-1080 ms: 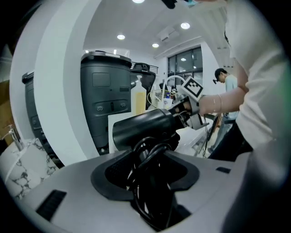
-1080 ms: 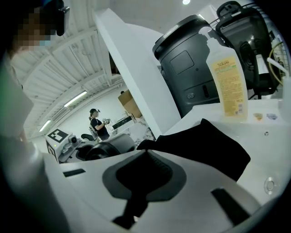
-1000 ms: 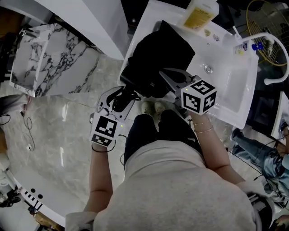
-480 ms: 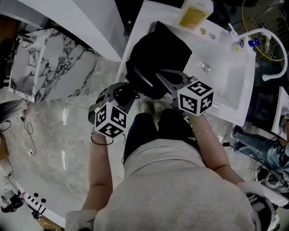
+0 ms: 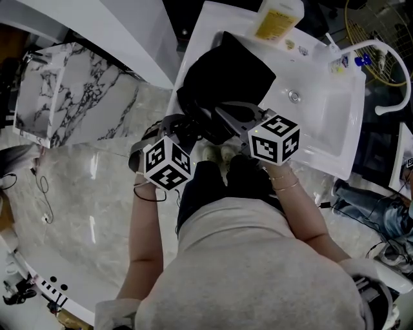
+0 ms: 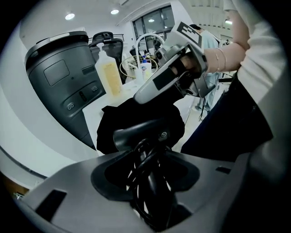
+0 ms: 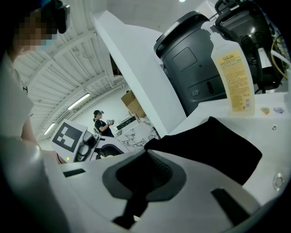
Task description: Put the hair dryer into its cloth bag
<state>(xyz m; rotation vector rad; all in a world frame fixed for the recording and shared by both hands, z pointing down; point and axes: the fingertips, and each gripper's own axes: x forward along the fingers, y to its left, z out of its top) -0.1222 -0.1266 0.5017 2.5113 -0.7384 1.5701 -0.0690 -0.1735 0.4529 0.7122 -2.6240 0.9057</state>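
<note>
The black cloth bag (image 5: 226, 71) lies on the white counter (image 5: 193, 45) left of the sink. At the bag's near edge, my right gripper (image 5: 222, 115) is shut on a fold of its cloth; in the right gripper view the bag (image 7: 213, 141) spreads out from the jaws. My left gripper (image 5: 184, 126) is shut on the black hair dryer (image 6: 141, 134), gripping its handle and wound cord. The dryer's barrel lies crosswise just in front of the bag (image 6: 113, 123). The bag's mouth is hidden from me.
A yellow liquid bottle (image 5: 279, 18) stands behind the bag. The sink basin (image 5: 322, 109) and its curved tap (image 5: 387, 77) lie to the right. A grey machine (image 6: 59, 77) stands on the counter's far side. A marble block (image 5: 71, 84) is on the floor to the left.
My left gripper has rolled so that its marker cube faces up. It has carried the hair dryer down and right, closer to the bag's near edge. My right gripper has kept its hold in place.
</note>
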